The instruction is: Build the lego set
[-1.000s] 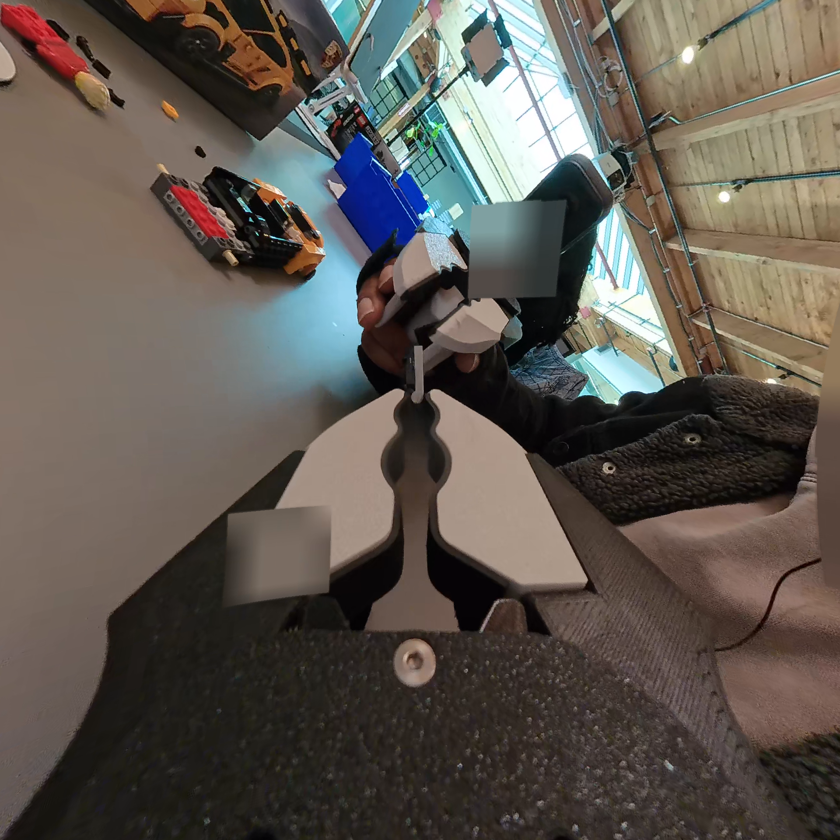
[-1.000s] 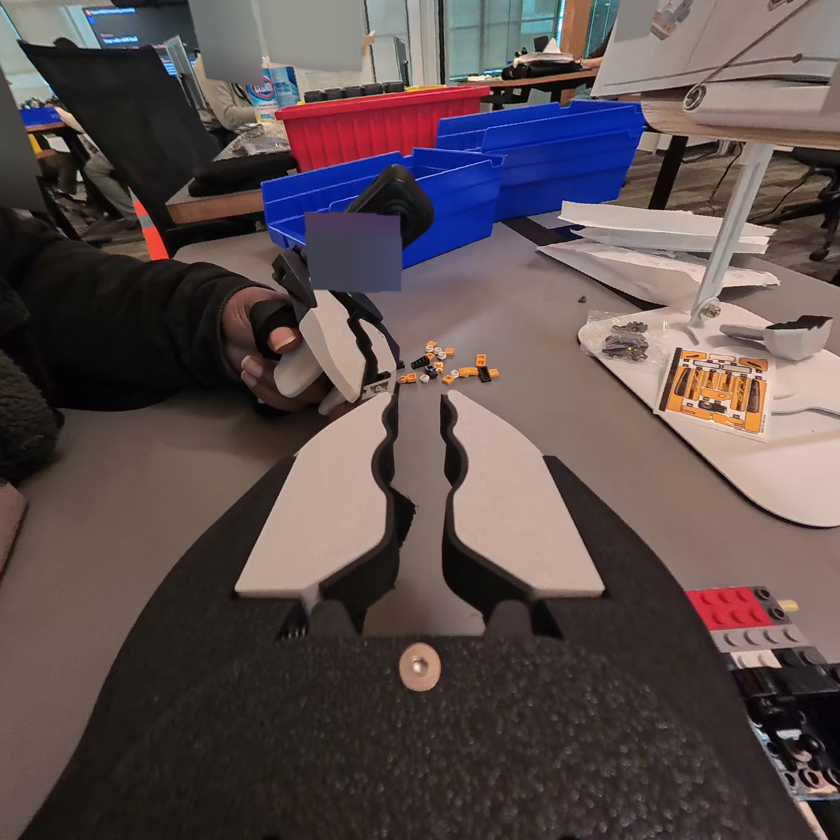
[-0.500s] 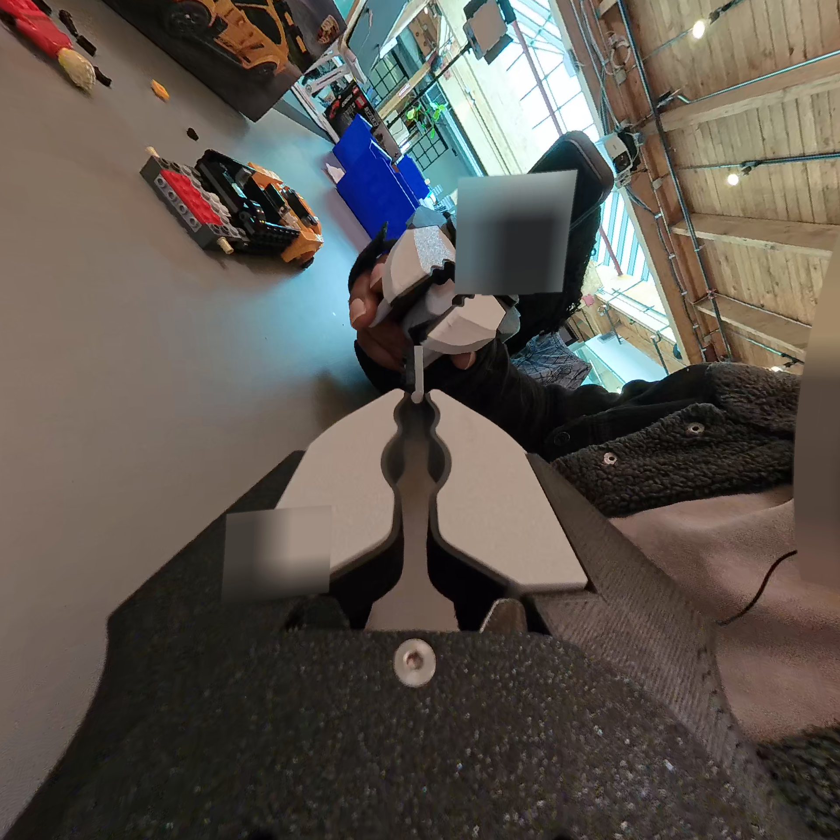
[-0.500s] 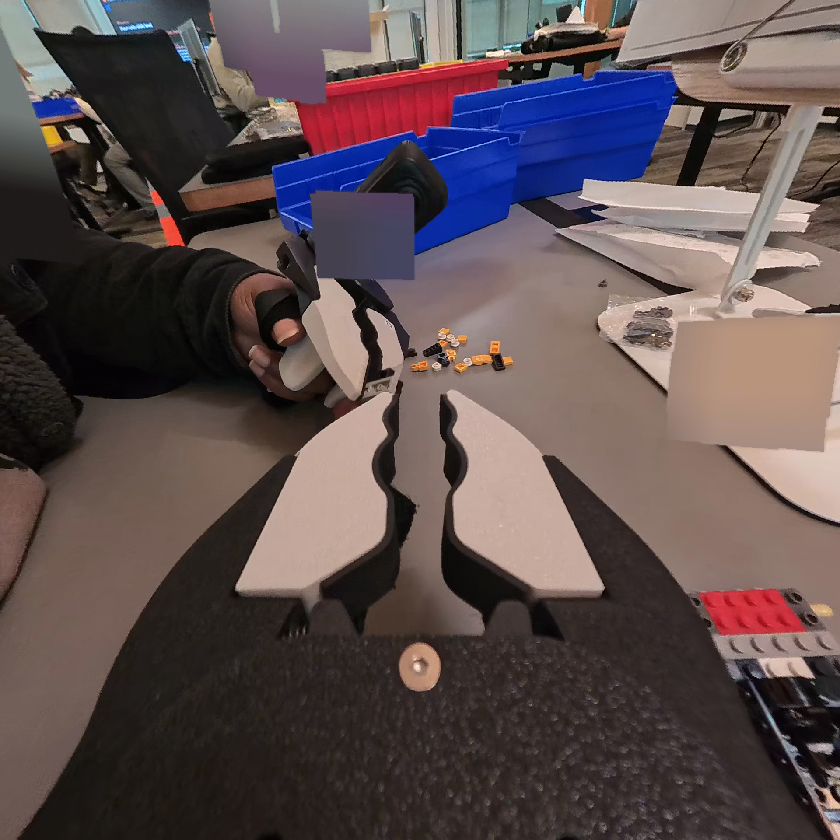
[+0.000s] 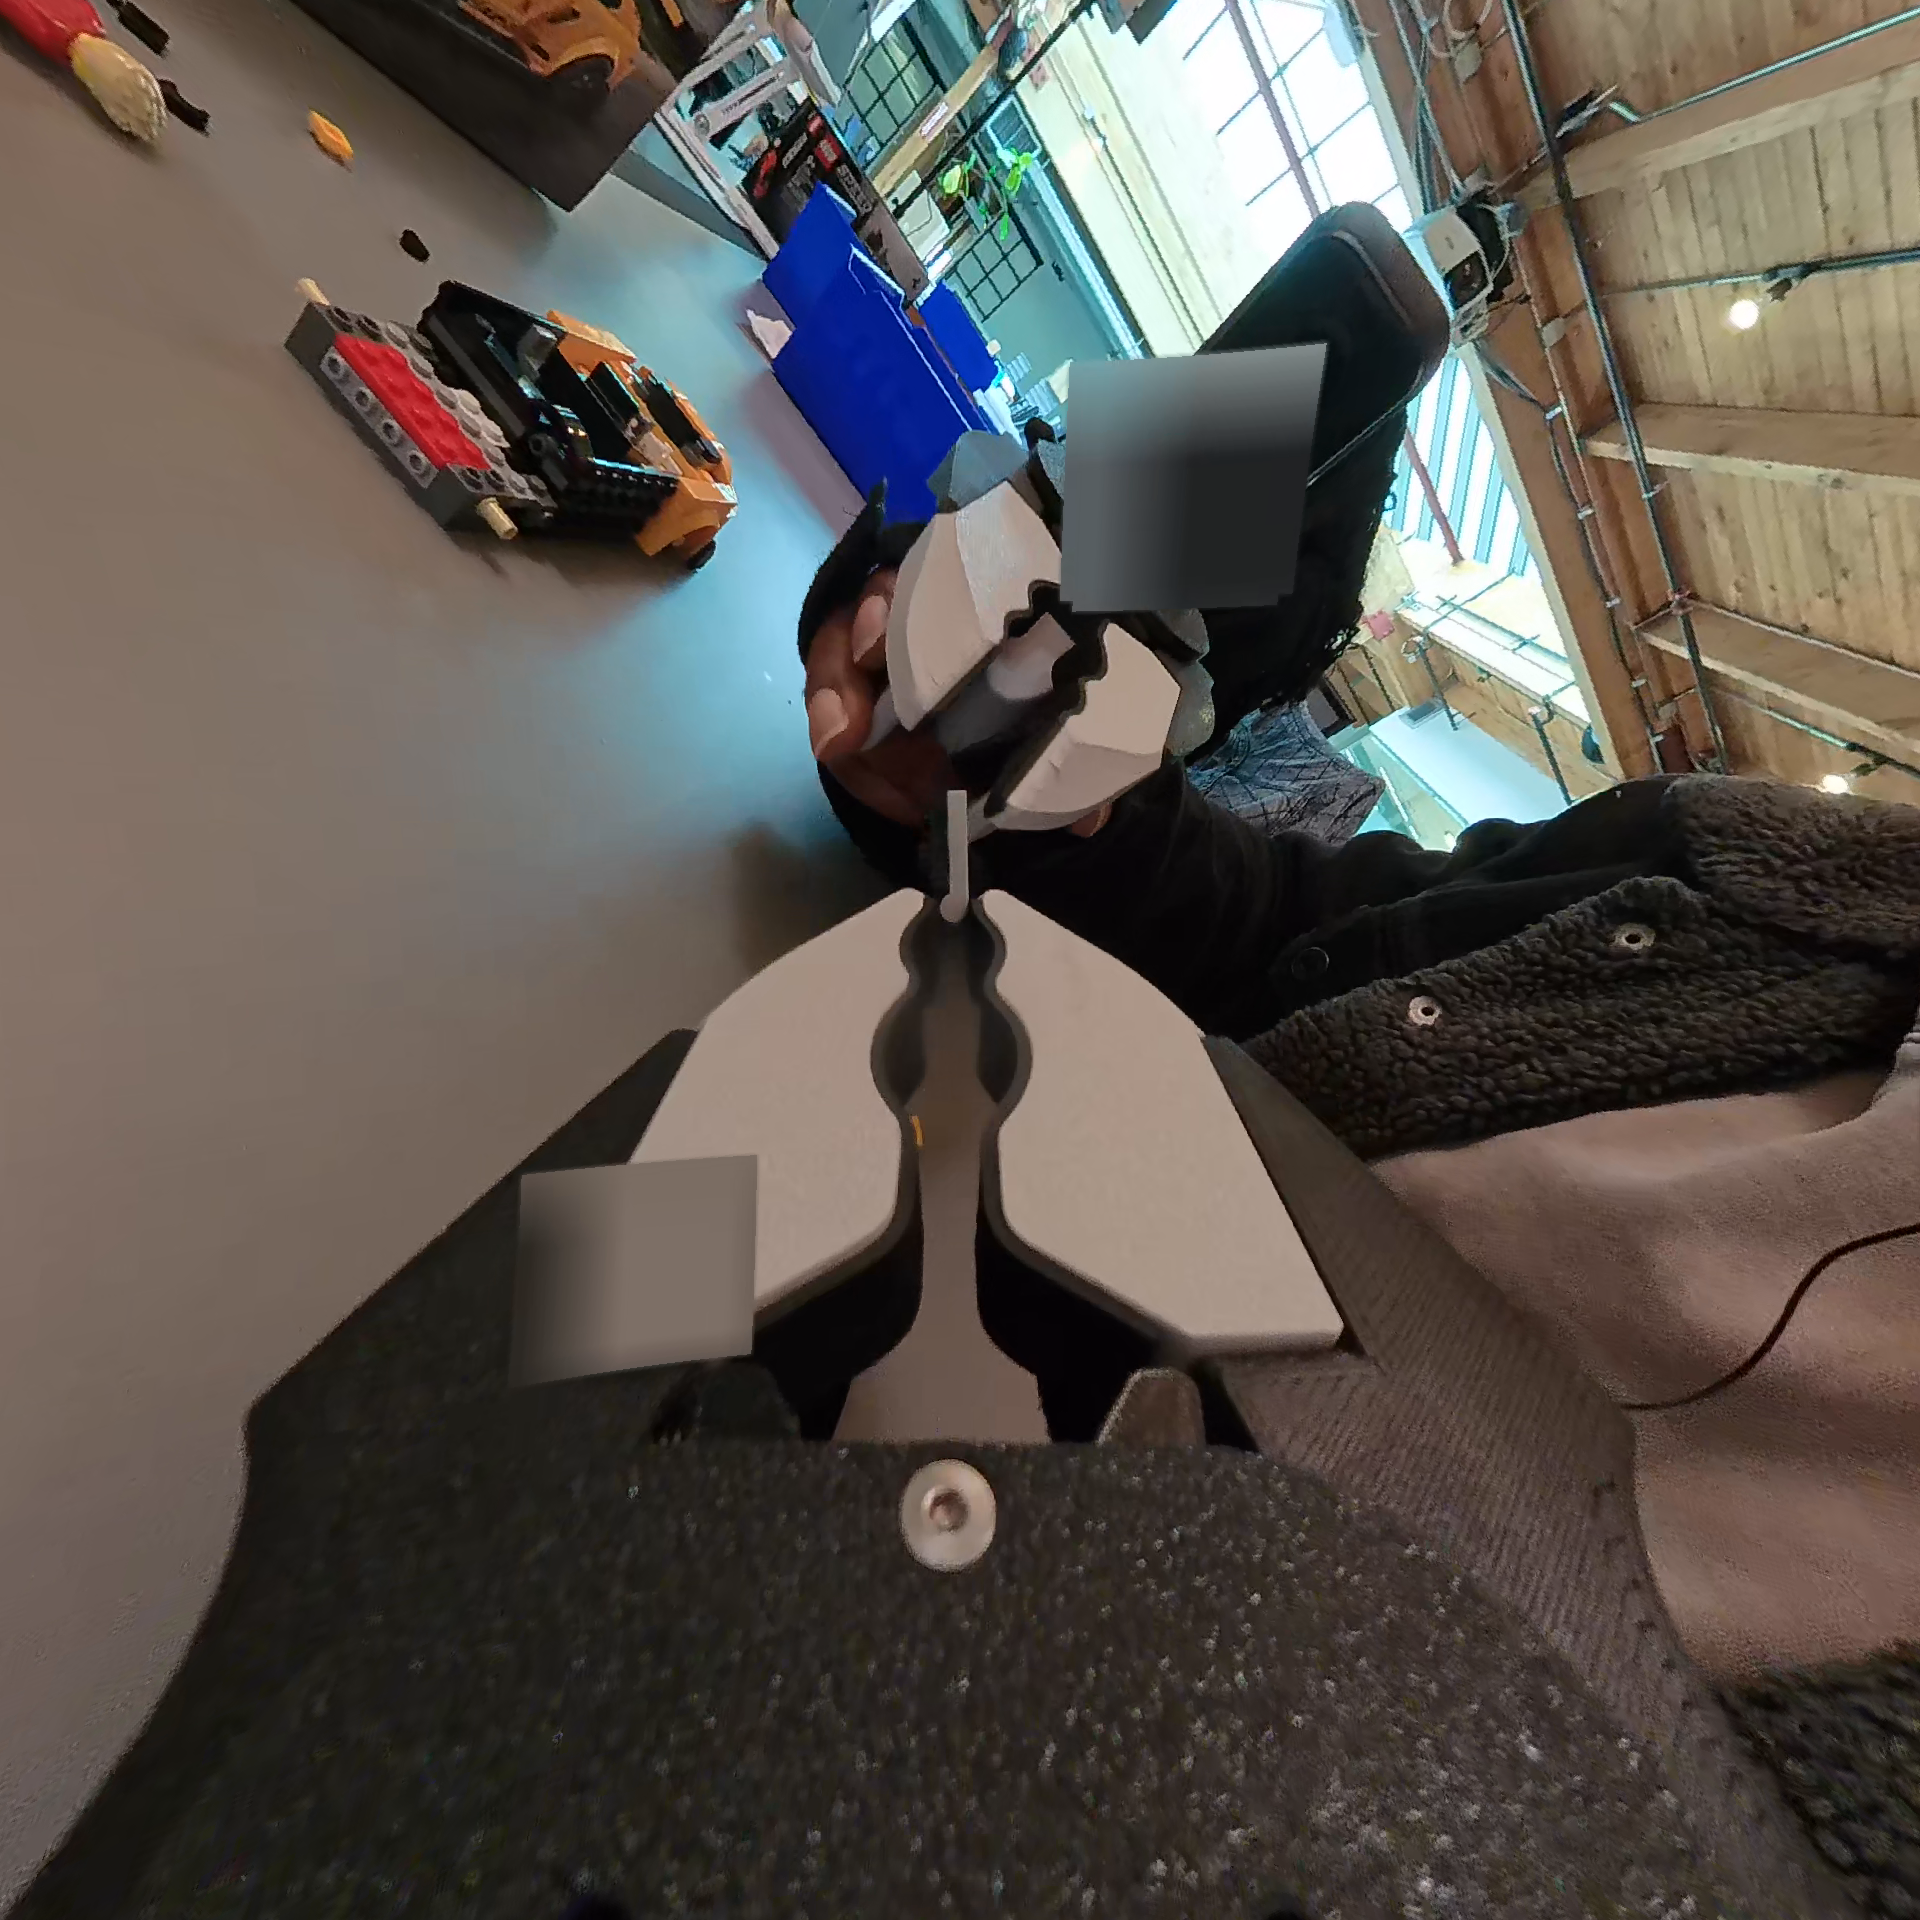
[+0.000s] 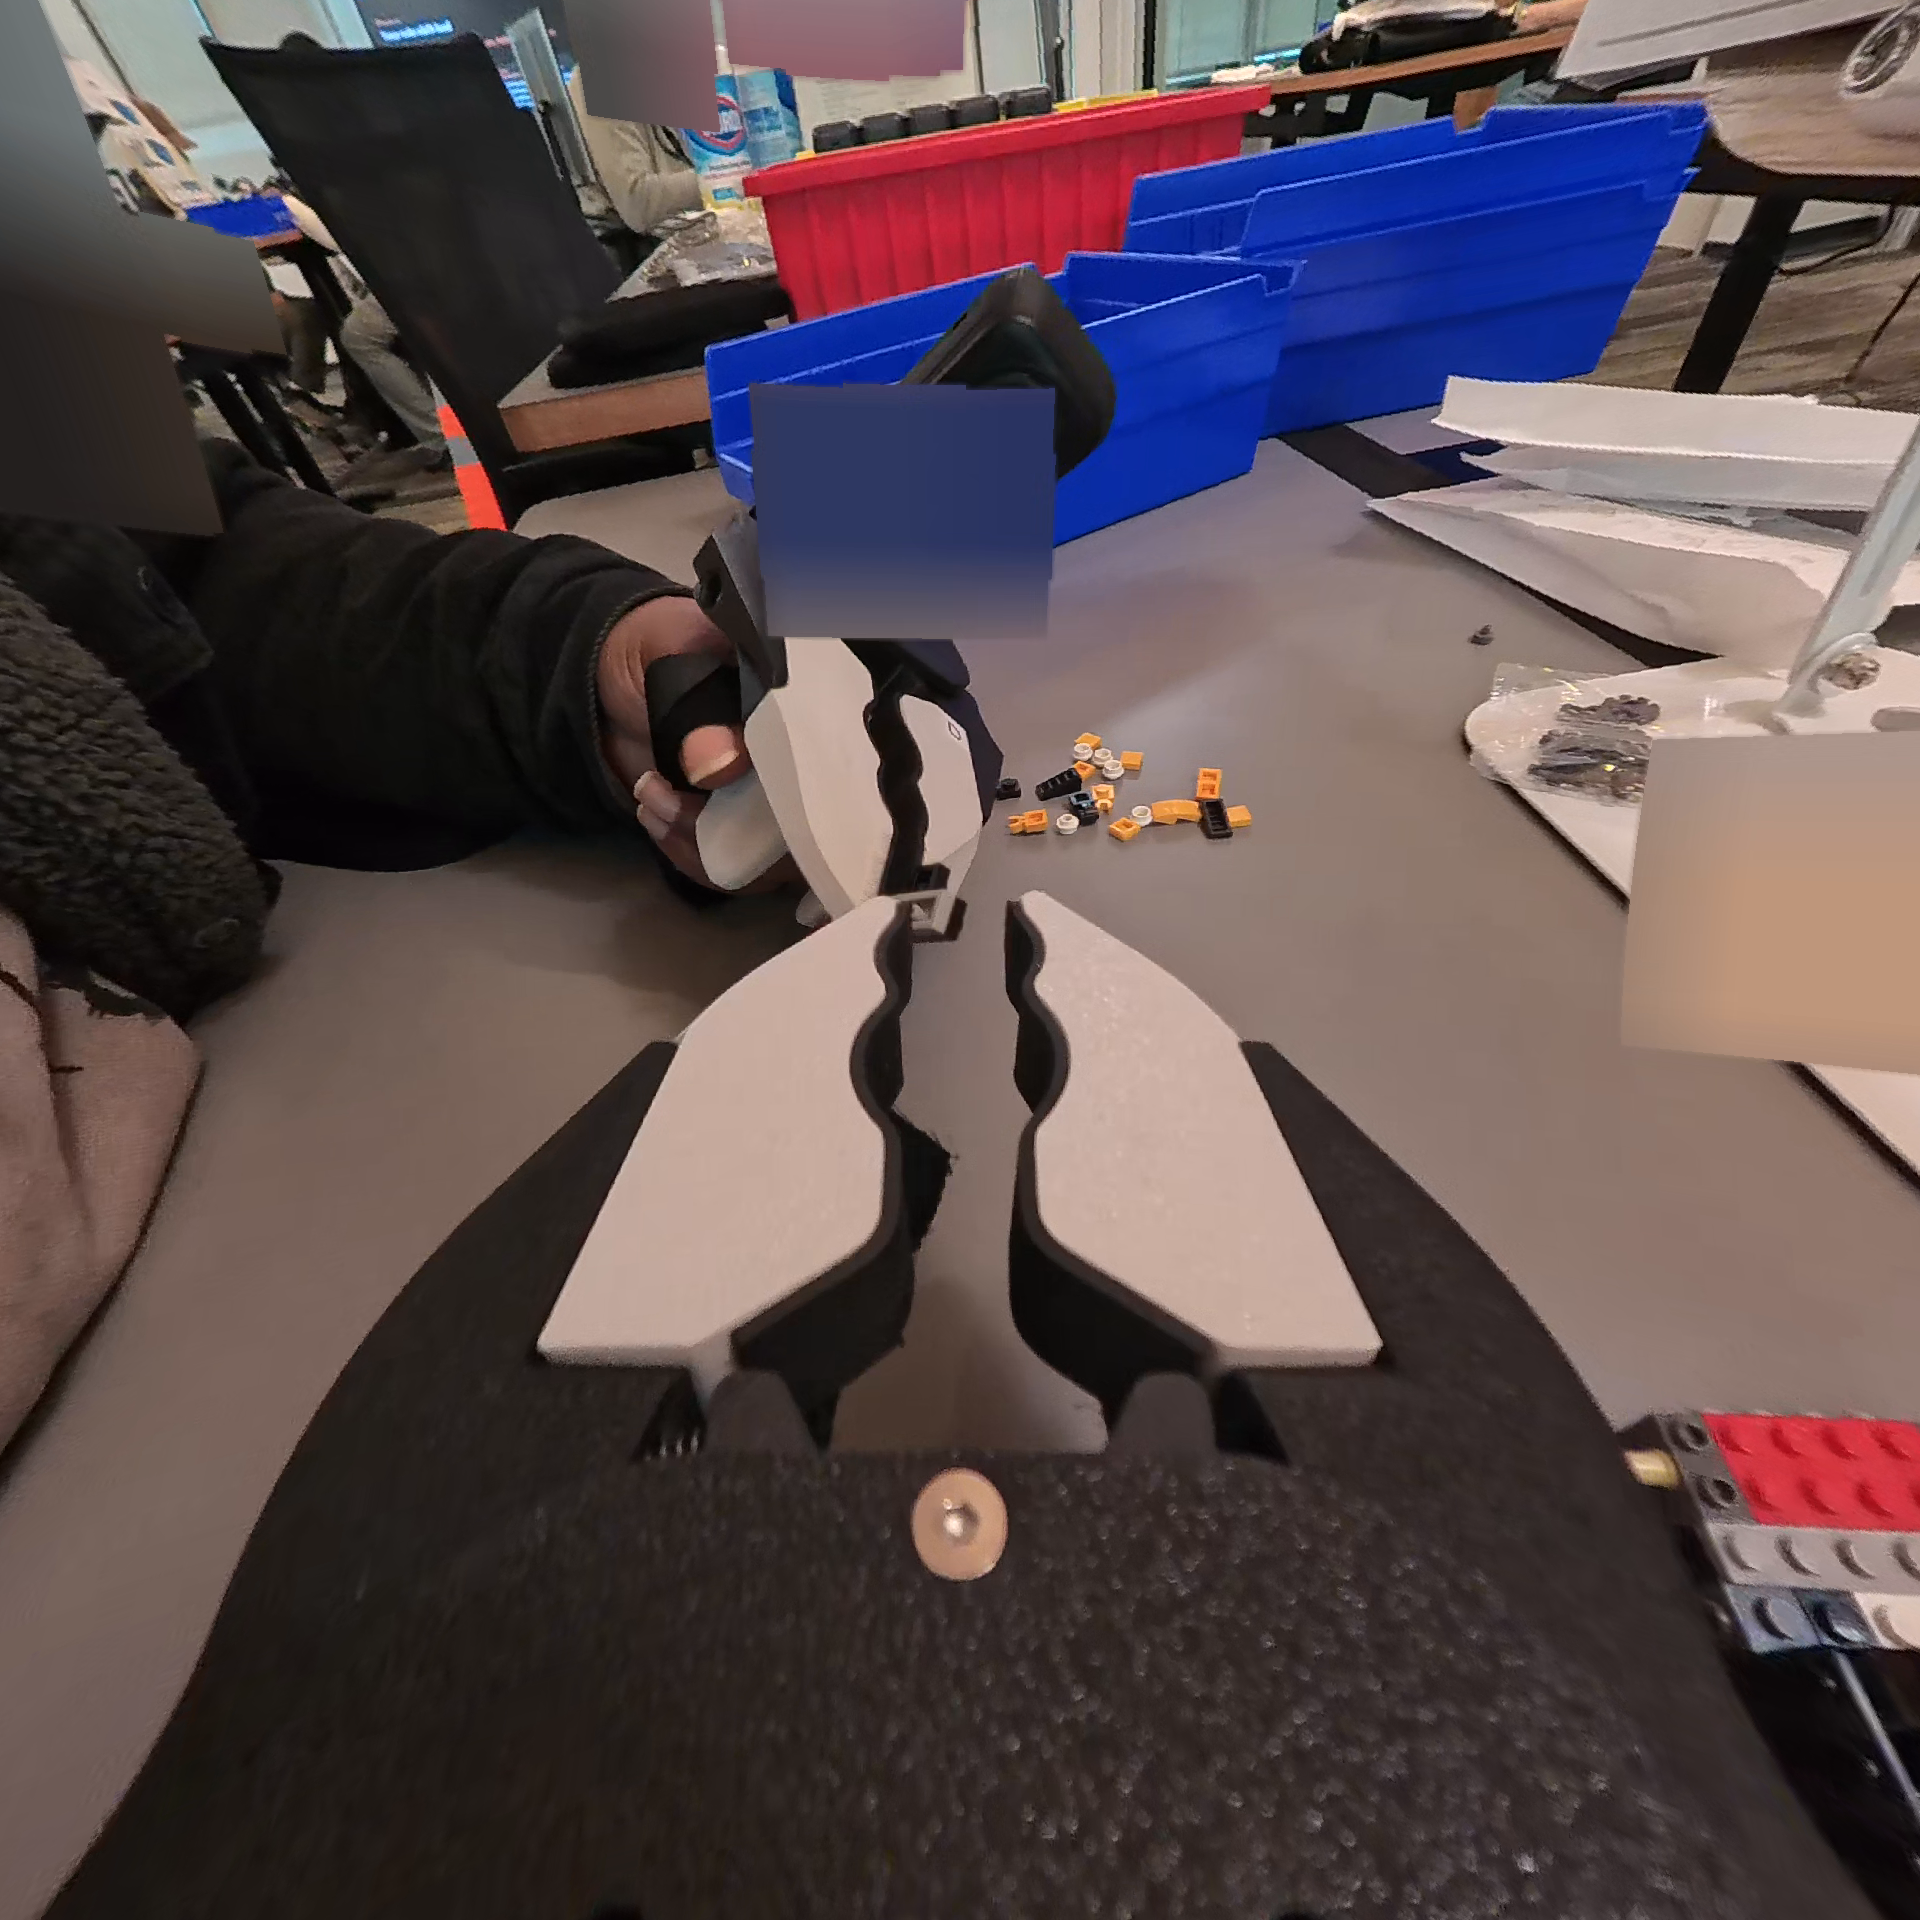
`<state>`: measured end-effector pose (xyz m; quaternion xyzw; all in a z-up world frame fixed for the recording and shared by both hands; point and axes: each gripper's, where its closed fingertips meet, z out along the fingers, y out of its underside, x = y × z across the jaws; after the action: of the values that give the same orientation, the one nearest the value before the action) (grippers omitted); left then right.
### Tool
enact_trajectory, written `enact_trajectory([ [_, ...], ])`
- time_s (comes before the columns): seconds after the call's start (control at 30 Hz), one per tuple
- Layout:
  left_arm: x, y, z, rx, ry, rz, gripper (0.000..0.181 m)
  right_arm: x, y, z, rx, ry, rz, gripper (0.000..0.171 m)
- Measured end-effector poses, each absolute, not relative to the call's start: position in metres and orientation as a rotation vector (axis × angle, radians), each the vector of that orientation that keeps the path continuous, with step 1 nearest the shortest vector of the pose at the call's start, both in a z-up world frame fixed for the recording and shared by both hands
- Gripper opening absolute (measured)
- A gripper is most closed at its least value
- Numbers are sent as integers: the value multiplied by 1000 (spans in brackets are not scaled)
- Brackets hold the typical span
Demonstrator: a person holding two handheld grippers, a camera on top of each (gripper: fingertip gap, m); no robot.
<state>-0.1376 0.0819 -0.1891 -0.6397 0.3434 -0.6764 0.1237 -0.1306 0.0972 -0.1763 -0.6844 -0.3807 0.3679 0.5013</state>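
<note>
My left gripper (image 5: pixel 951 906) is shut on a small thin light-grey Lego piece (image 5: pixel 954 852) that sticks out past its tips. It is held above the grey table (image 5: pixel 312 831). My right gripper (image 6: pixel 958 902) is open and empty, tip to tip with the left gripper (image 6: pixel 923 883). The held piece (image 6: pixel 928 900) sits just beside its left fingertip. The right gripper also shows in the left wrist view (image 5: pixel 971 774), facing the camera. The partly built orange, black and red Lego car (image 5: pixel 520 436) stands farther off on the table; its corner shows in the right wrist view (image 6: pixel 1808 1507).
Several loose orange, black and grey pieces (image 6: pixel 1132 800) lie beyond the grippers. Blue bins (image 6: pixel 1164 384) and a red bin (image 6: pixel 997 208) stand at the back. A white stand base with a bag of dark pieces (image 6: pixel 1590 738) is at the right. The person's dark sleeve (image 6: pixel 395 665) rests at the left.
The two grippers have stayed tip to tip and drifted only slightly. The left gripper keeps hold of the small piece. The right gripper stays open.
</note>
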Motion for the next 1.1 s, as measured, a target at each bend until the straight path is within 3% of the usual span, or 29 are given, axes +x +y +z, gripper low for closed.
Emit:
enact_trajectory([
  [1.1, -139, 72, -190, -1843, 1143, -1939, 7, -131, 83, -191, -1850, -915, 1187, 10],
])
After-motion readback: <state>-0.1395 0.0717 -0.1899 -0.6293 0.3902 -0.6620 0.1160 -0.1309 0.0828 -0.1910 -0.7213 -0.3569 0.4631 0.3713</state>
